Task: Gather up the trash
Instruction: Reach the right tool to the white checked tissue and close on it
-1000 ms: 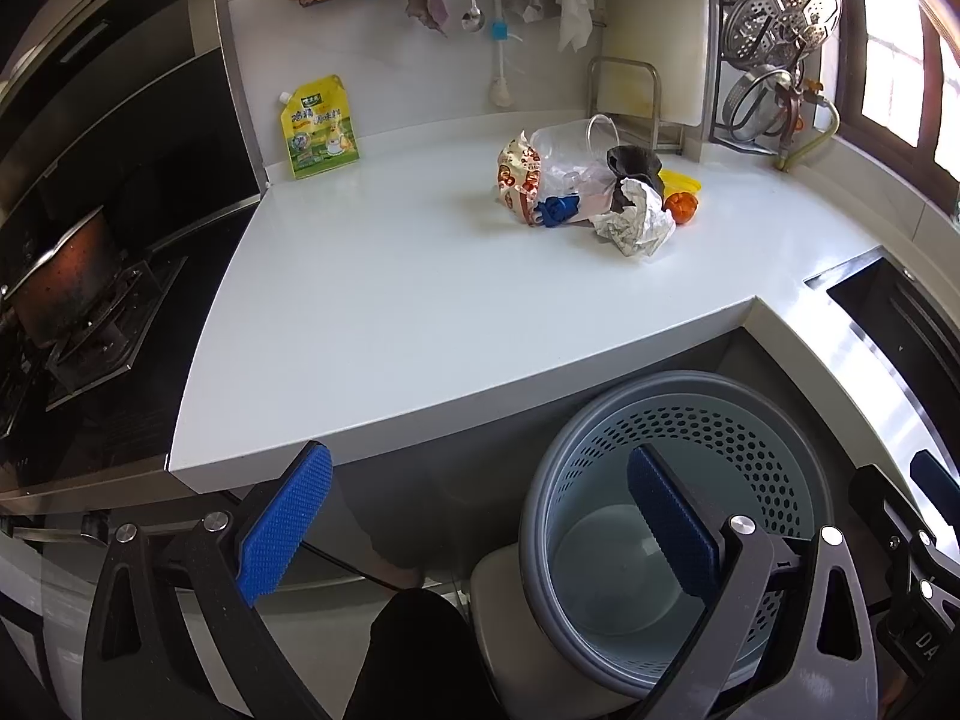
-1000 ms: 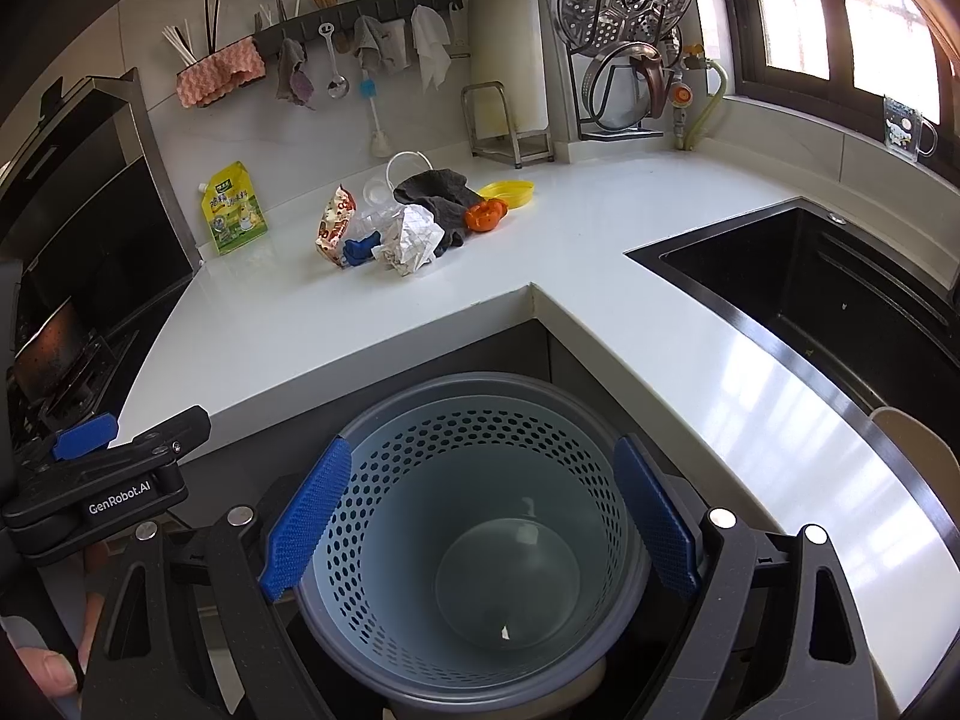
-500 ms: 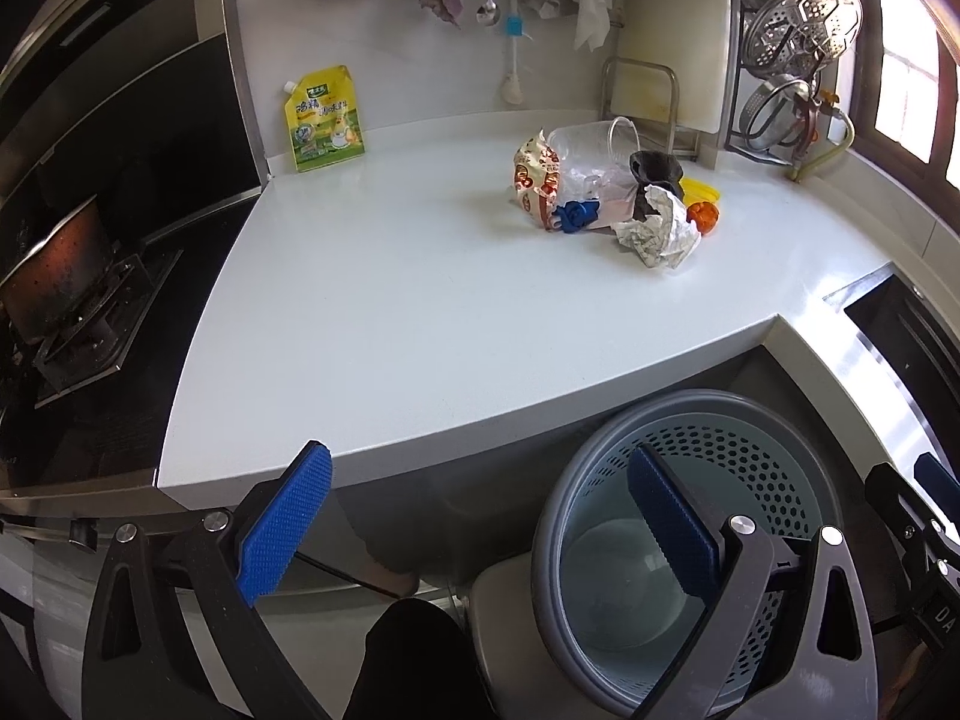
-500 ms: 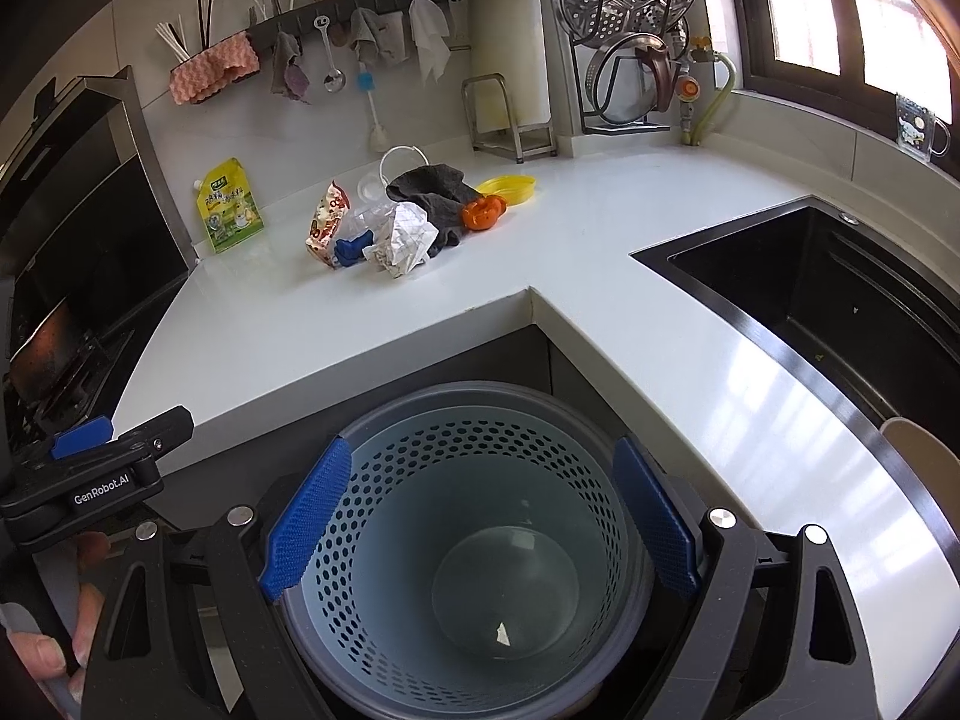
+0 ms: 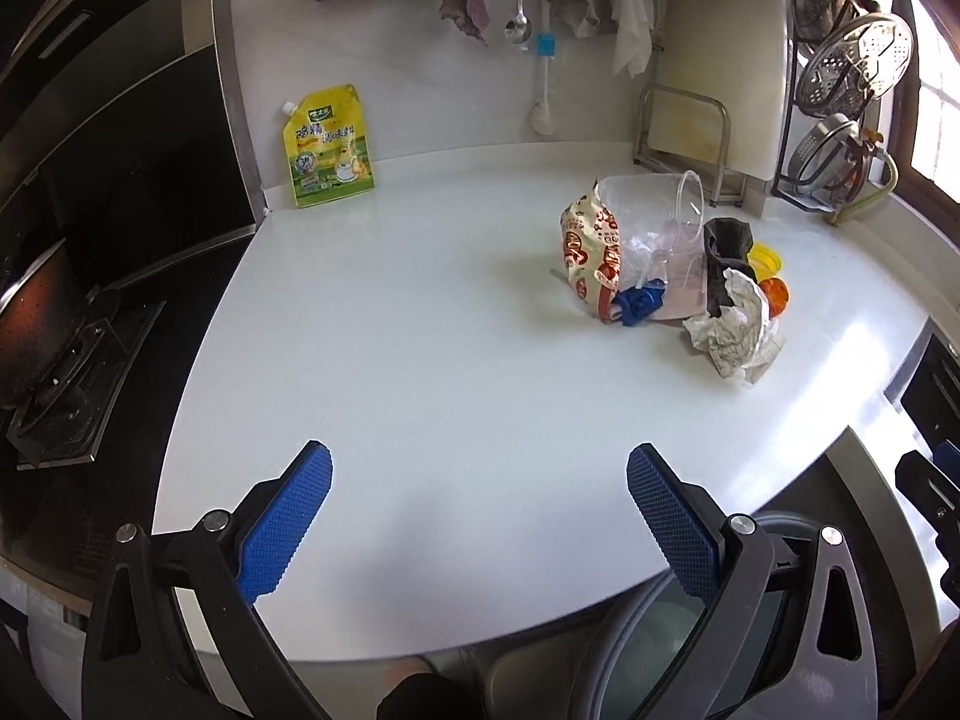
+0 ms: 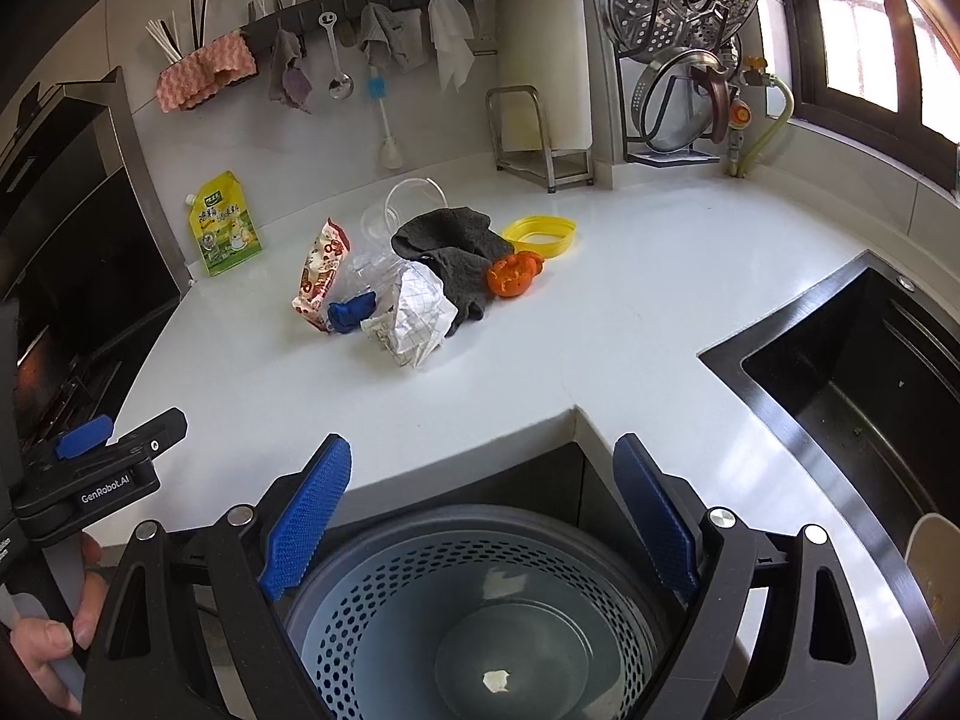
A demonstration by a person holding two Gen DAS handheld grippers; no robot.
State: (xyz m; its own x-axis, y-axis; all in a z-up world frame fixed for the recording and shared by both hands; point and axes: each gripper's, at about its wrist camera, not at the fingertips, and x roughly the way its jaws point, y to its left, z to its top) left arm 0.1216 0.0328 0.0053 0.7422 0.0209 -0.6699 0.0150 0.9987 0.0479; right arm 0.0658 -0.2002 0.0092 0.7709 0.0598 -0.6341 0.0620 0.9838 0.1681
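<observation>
A trash pile lies on the white counter [image 5: 420, 360]: red-and-white snack bag [image 5: 591, 255] [image 6: 318, 276], clear plastic cup [image 5: 654, 204] [image 6: 414, 198], blue piece [image 5: 639, 306] [image 6: 351, 311], crumpled white paper [image 5: 735, 330] [image 6: 414, 318], dark cloth [image 5: 726, 252] [image 6: 456, 246], orange piece [image 5: 774, 294] [image 6: 513, 273] and yellow lid [image 6: 540, 234]. A grey perforated bin [image 6: 474, 612] [image 5: 636, 660] stands below the counter edge. My left gripper [image 5: 480, 510] is open over the counter's near edge. My right gripper [image 6: 480, 510] is open above the bin.
A yellow seasoning pouch [image 5: 327, 147] leans on the back wall. A black stove [image 5: 54, 330] is at the left, a dark sink [image 6: 858, 408] at the right. A metal rack [image 6: 540, 138] and hanging utensils line the back wall.
Both grippers have moved up and forward toward the counter. The left gripper now hangs over the counter edge instead of below it. Both stay open.
</observation>
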